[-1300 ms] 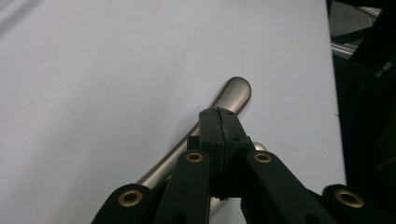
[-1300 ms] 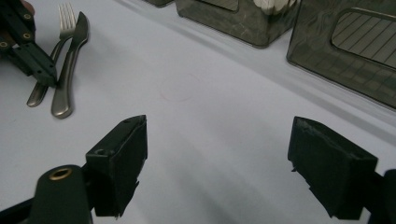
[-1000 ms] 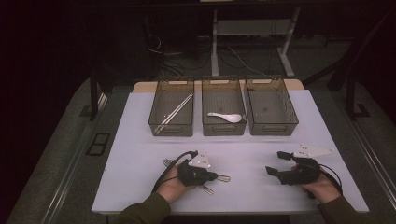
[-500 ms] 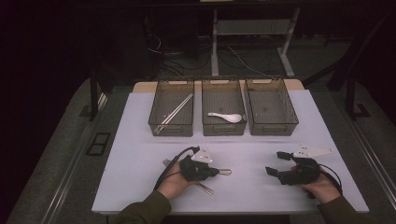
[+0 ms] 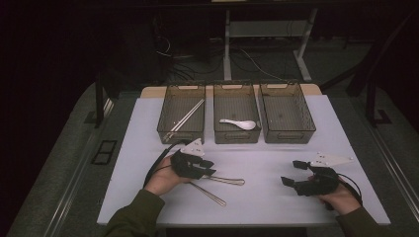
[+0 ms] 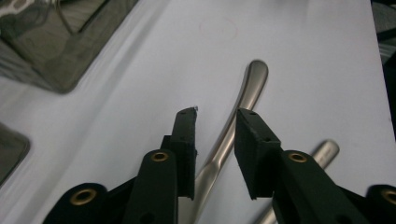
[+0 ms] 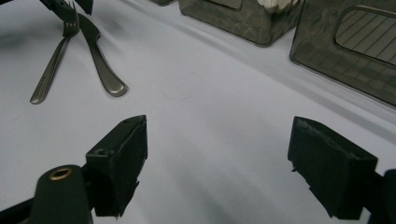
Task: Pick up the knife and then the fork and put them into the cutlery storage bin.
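Two brushed-steel pieces, knife (image 5: pixel 228 180) and fork (image 5: pixel 210 194), crossed; left hand-held gripper (image 6: pixel 215 116) just opening, handle between jaws, untouched; right hand-held gripper (image 7: pixel 217 140) wide apart

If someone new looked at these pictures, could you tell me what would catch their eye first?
Probably the left gripper, its jaws just opened, over two metal utensils lying crossed on the white table, one handle showing between the jaws without being pressed. Next, the three wire baskets in a row at the far edge: chopsticks in the left one, a white spoon in the middle one.
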Motion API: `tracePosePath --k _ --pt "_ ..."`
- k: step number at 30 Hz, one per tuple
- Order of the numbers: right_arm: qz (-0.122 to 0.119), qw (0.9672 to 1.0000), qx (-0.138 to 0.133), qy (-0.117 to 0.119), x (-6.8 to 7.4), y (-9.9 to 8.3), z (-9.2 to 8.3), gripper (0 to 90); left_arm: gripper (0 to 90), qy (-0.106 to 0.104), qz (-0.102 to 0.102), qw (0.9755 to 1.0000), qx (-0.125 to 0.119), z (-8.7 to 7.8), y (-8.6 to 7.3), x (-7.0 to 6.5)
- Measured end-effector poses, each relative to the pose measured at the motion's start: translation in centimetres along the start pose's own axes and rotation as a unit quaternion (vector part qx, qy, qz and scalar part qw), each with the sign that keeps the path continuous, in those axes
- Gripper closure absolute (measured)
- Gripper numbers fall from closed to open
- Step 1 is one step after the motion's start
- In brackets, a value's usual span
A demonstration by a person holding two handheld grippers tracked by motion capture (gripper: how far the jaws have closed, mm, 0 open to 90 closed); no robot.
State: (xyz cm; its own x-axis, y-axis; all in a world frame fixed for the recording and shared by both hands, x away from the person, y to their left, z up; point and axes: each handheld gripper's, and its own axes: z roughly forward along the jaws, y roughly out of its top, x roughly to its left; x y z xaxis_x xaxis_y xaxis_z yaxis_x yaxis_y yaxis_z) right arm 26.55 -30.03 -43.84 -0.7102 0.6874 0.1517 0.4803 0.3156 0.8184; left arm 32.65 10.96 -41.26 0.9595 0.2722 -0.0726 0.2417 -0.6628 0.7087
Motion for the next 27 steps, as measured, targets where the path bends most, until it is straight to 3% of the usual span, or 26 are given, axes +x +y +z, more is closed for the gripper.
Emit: tracePosePath --k 4,7,11,16,27 --pt "-0.001 1.0 0.0 0.001 0.0 0.0 0.0 19.7 62.7 -0.009 0.009 0.9999 0.012 0.2 -0.6 0.4" --pt "-0.001 1.0 0.001 0.002 0.0 0.0 0.1 19.7 60.6 -0.016 0.03 0.999 0.029 0.8 -0.6 0.3" --pt "-0.001 1.0 0.001 0.002 0.0 0.0 0.0 19.7 60.5 -0.025 0.056 0.9963 0.06 2.0 -0.4 0.2" --pt "-0.001 1.0 0.0 0.002 0.0 0.0 0.0 19.7 63.4 -0.036 0.07 0.9938 0.078 2.9 -0.2 0.3" --pt "0.0 1.0 0.001 0.002 0.1 0.0 0.1 19.7 75.5 -0.045 0.103 0.9907 0.076 3.4 -0.1 0.3"
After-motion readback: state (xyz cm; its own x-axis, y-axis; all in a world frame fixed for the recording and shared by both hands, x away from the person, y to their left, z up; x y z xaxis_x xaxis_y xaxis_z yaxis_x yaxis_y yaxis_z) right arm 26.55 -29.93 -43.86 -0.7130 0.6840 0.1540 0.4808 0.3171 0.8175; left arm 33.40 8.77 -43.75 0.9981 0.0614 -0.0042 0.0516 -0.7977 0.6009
